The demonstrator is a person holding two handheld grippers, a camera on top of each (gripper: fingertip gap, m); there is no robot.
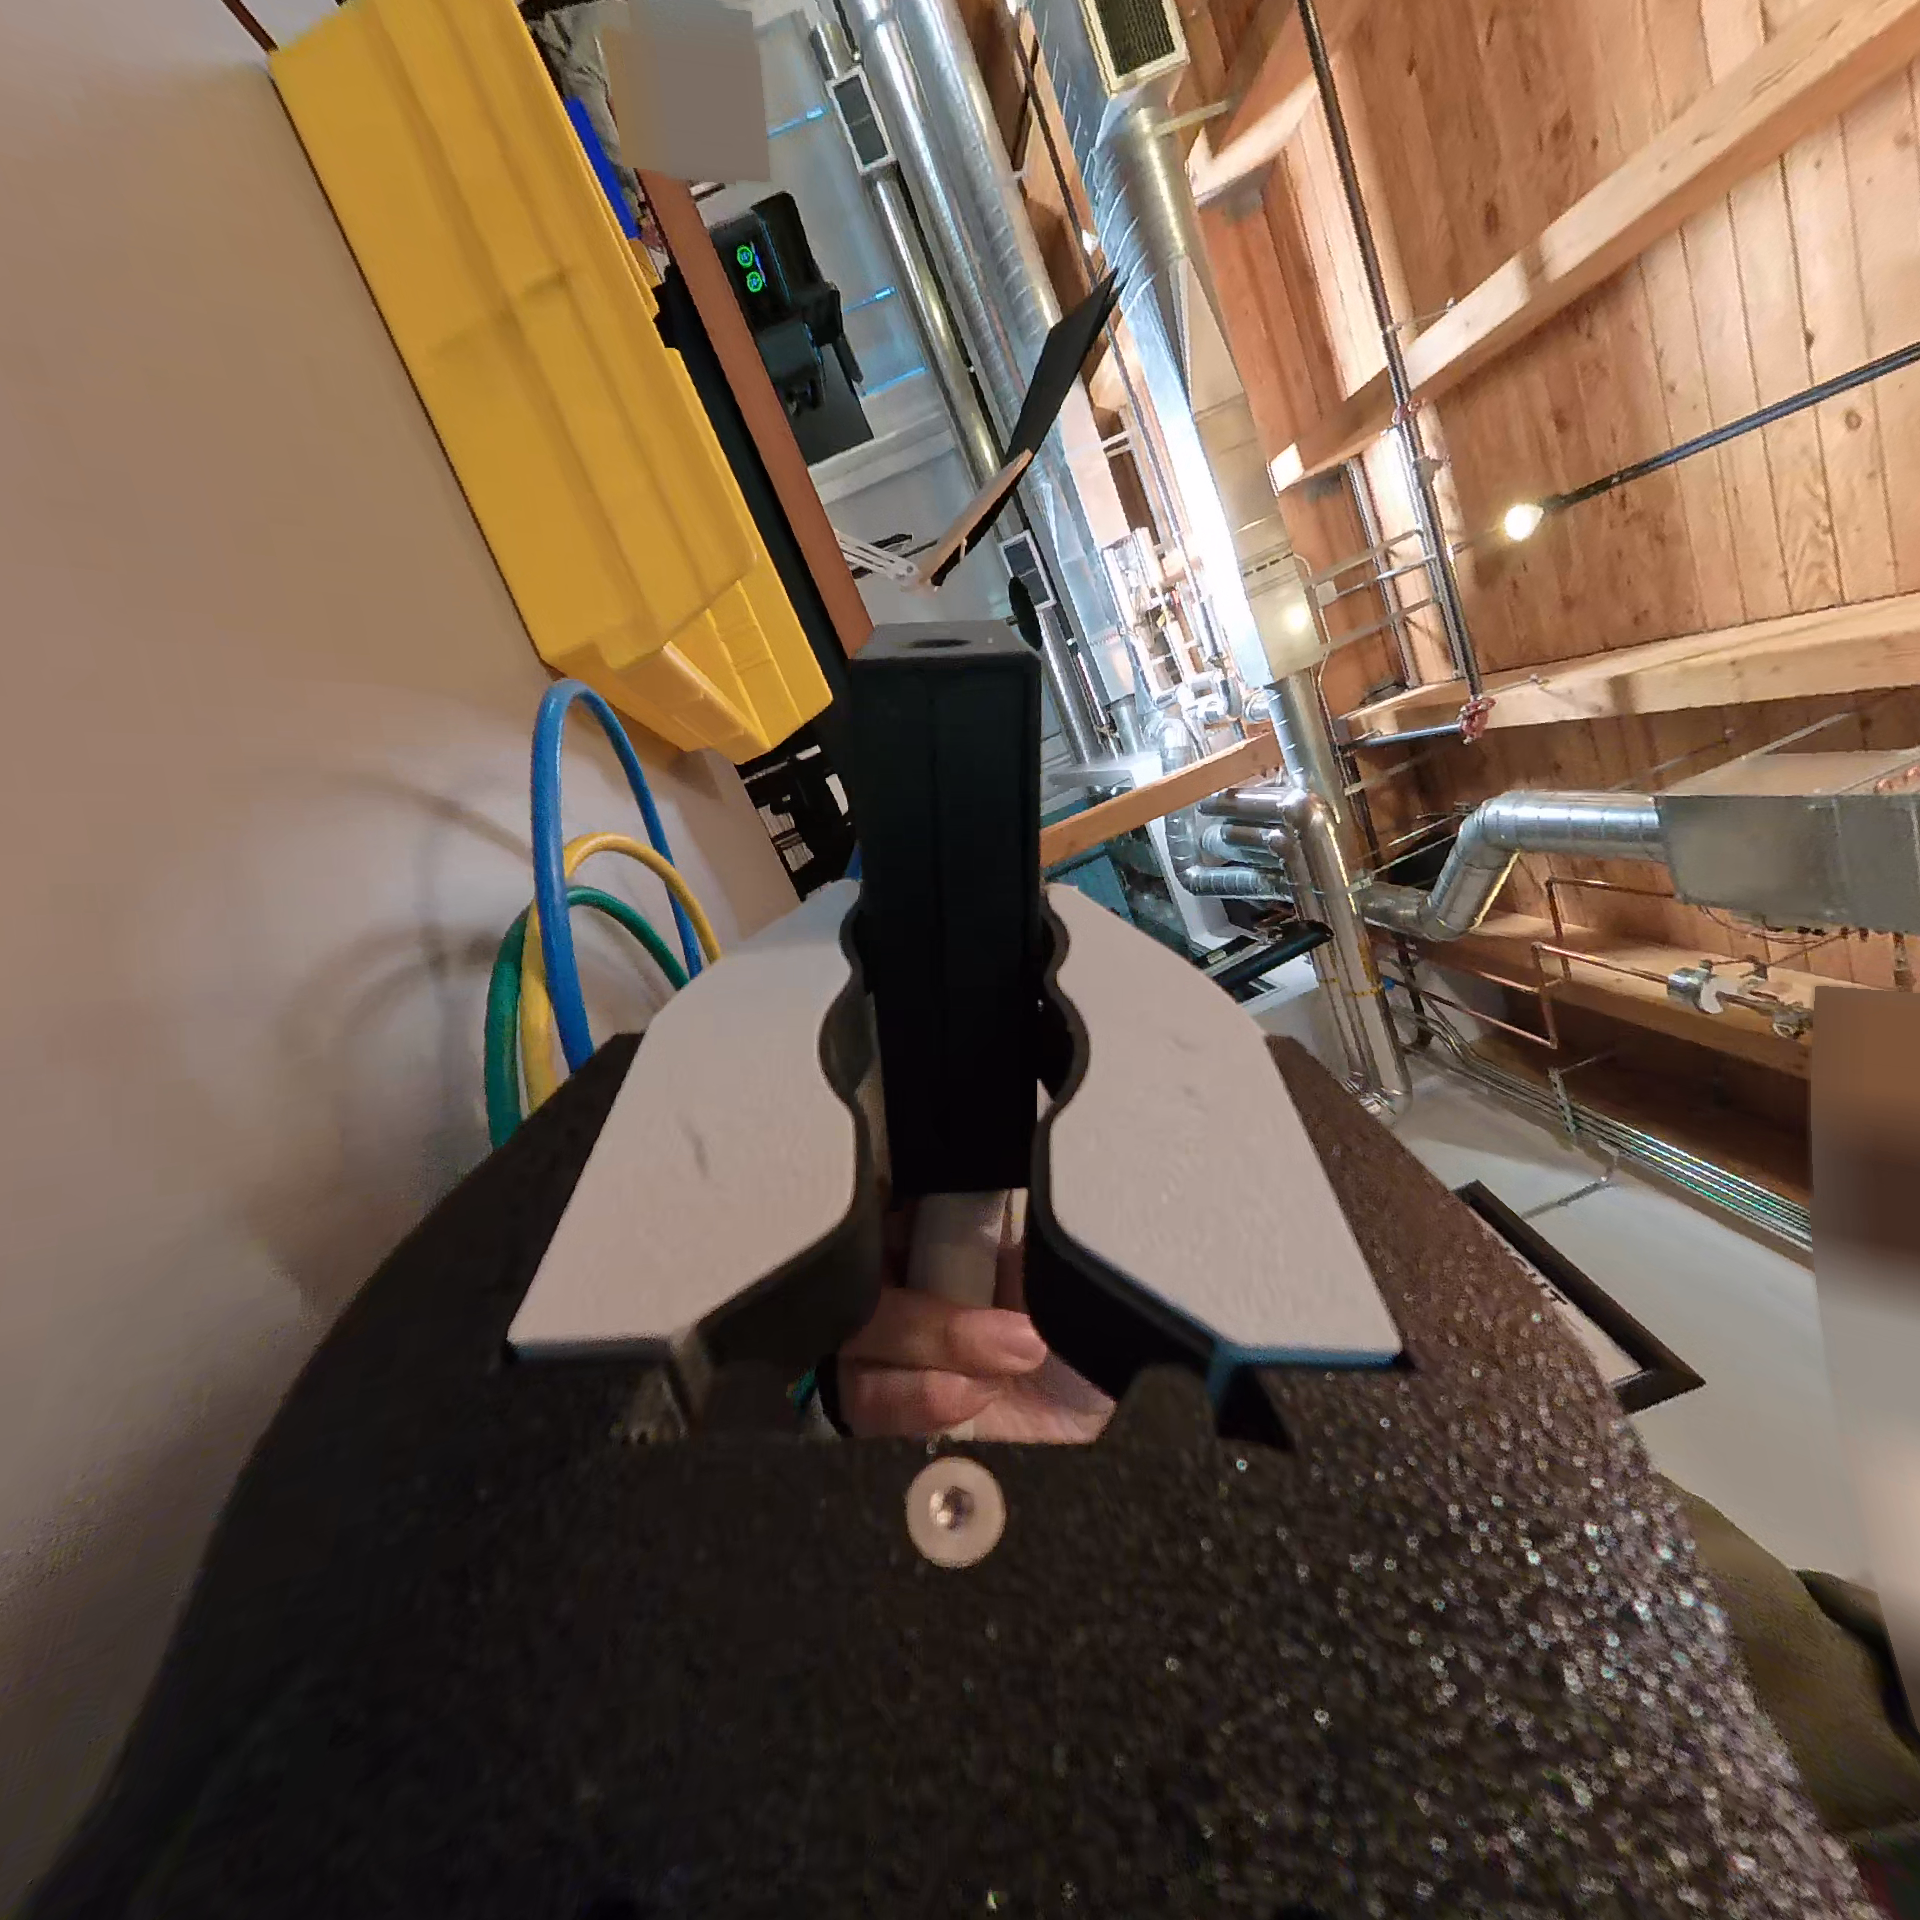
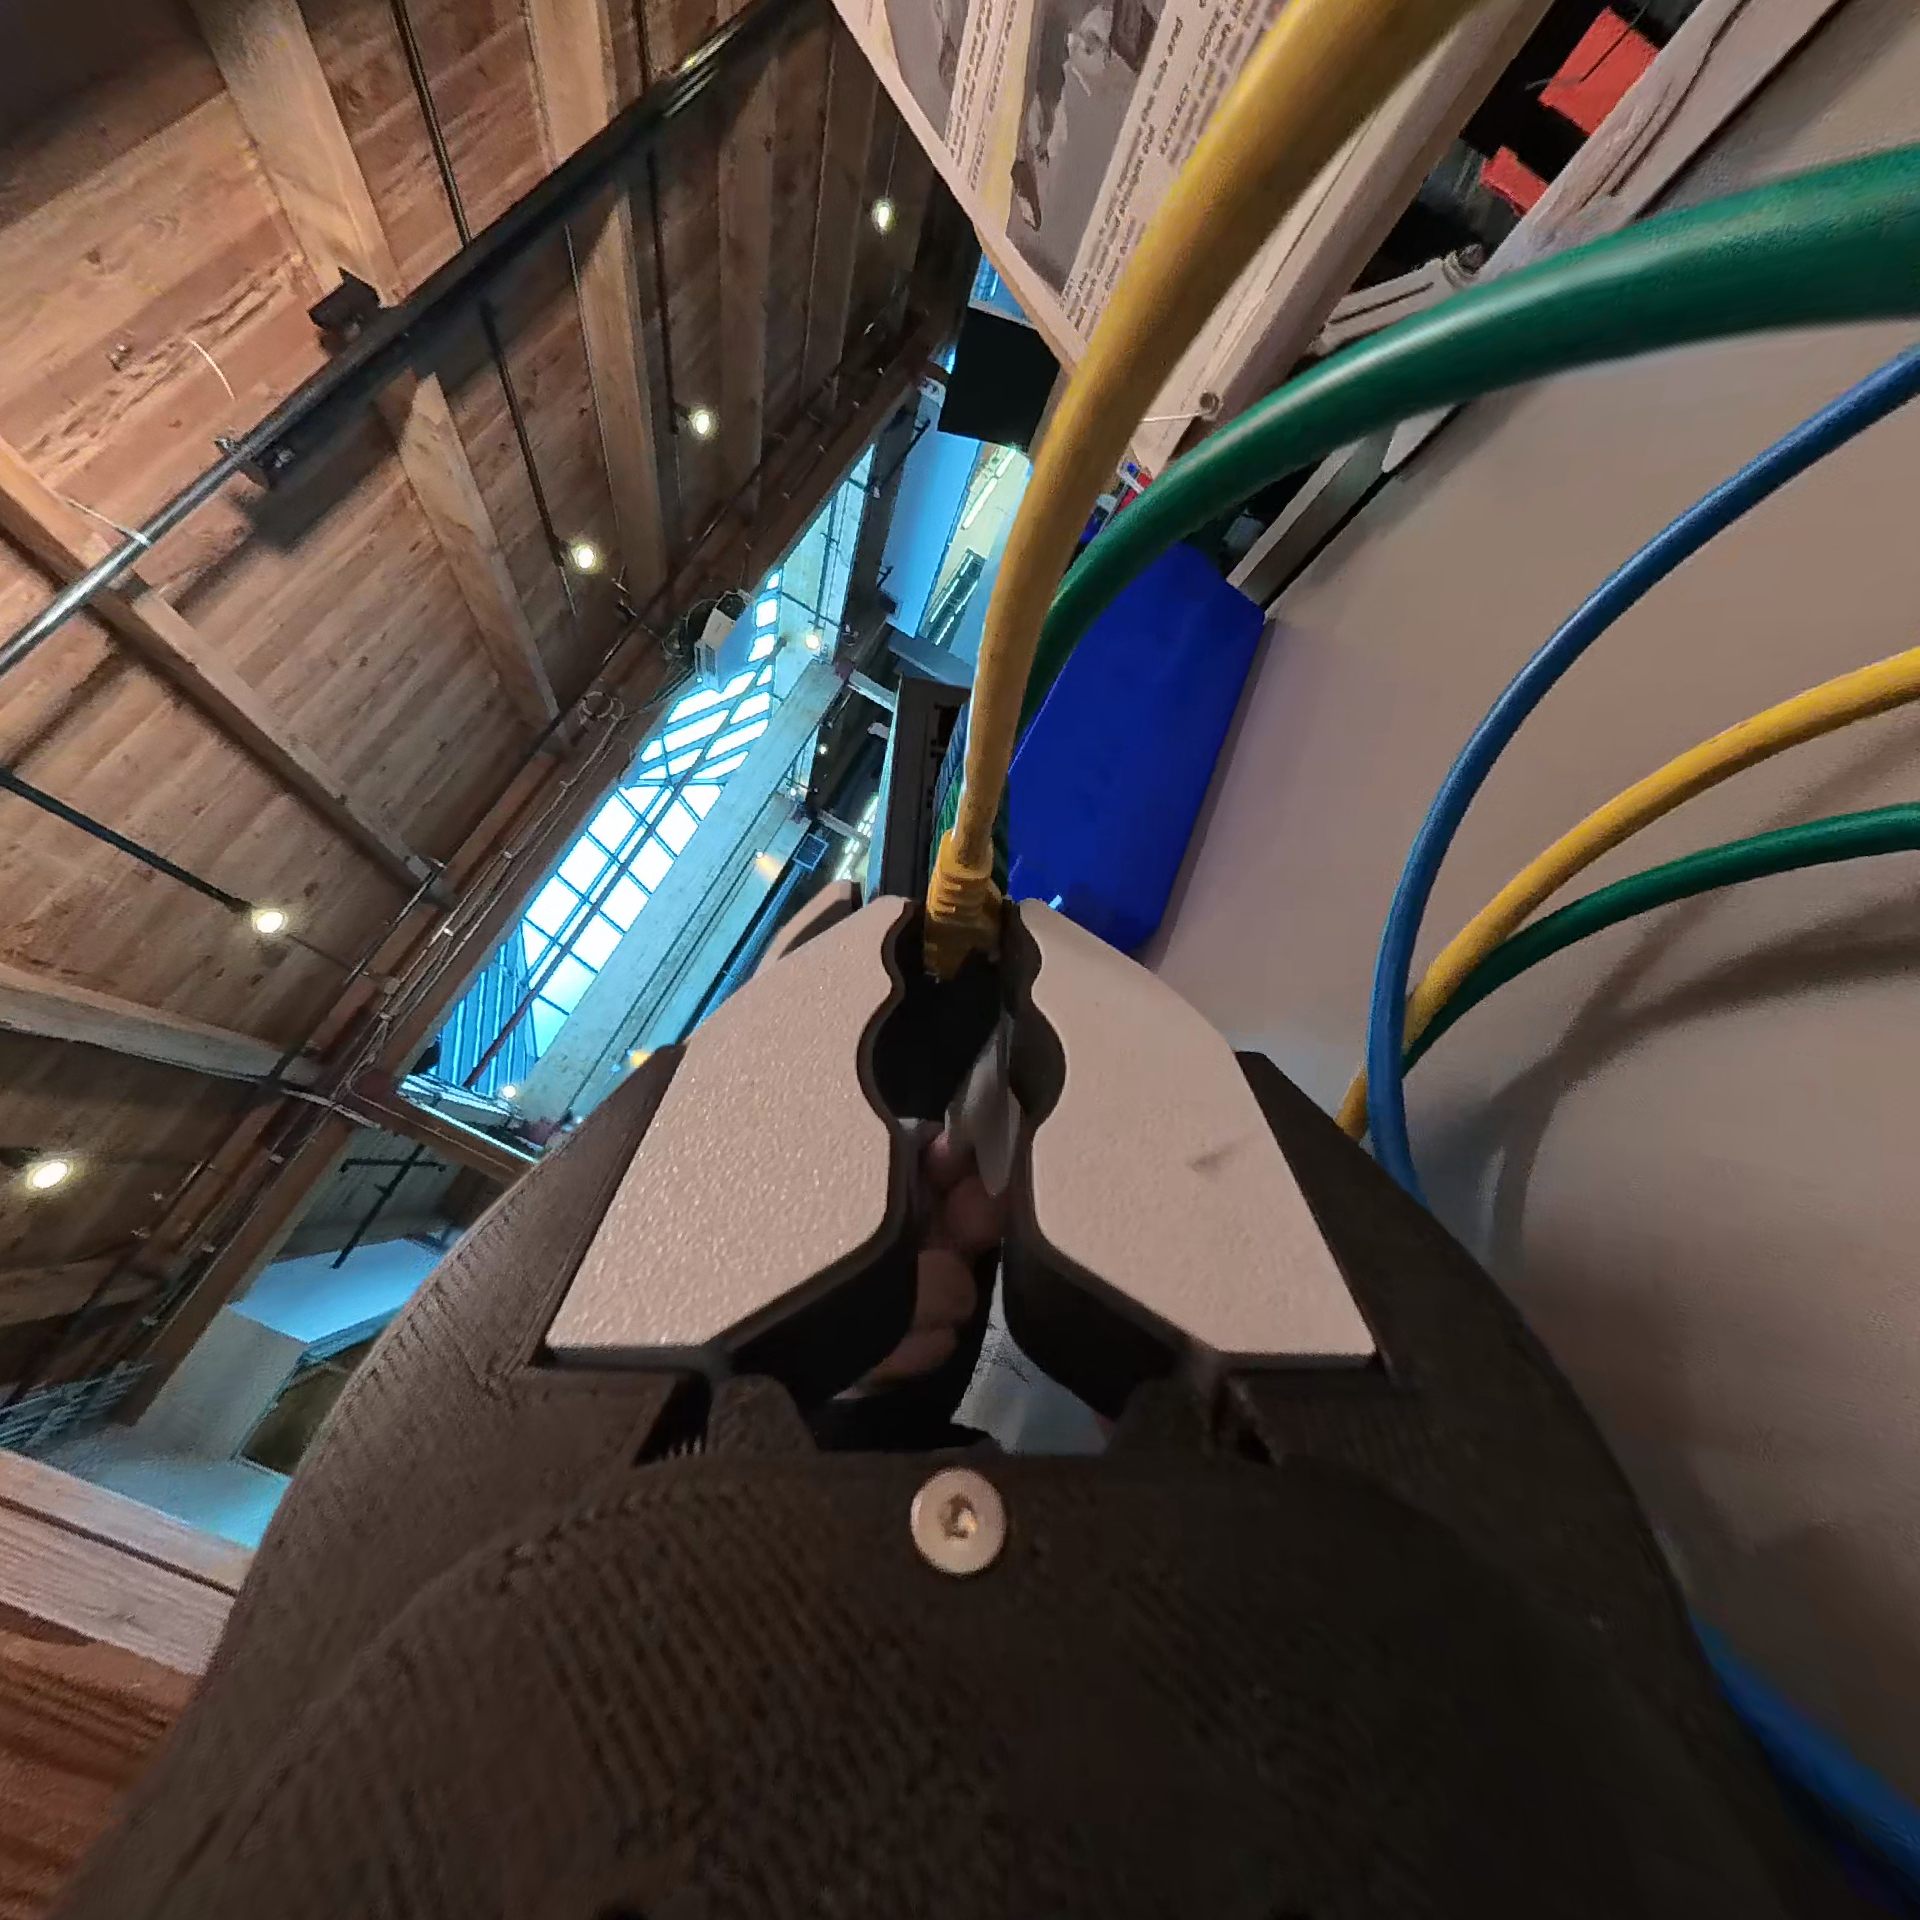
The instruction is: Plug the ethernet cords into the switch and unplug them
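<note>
Left gripper (image 1: 951, 935): jaws clamped on black switch (image 1: 945, 894), held upright, end-on. Right gripper (image 2: 961, 935): jaws clamped on yellow plug (image 2: 961, 904) of yellow ethernet cord (image 2: 1049, 499). Blue cord (image 1: 556, 831), green cord (image 1: 504, 1023), second yellow loop (image 1: 634, 857): looped on pale worktop (image 1: 208, 727), left of switch. Yellow bin (image 1: 520, 343): on worktop, beyond cords. Blue bin (image 2: 1122, 748): beside plug.

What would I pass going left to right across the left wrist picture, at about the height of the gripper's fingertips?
Table → cable loops (green, yellow, blue) → black switch held in the left gripper → silver ducts → wooden wall.
</note>
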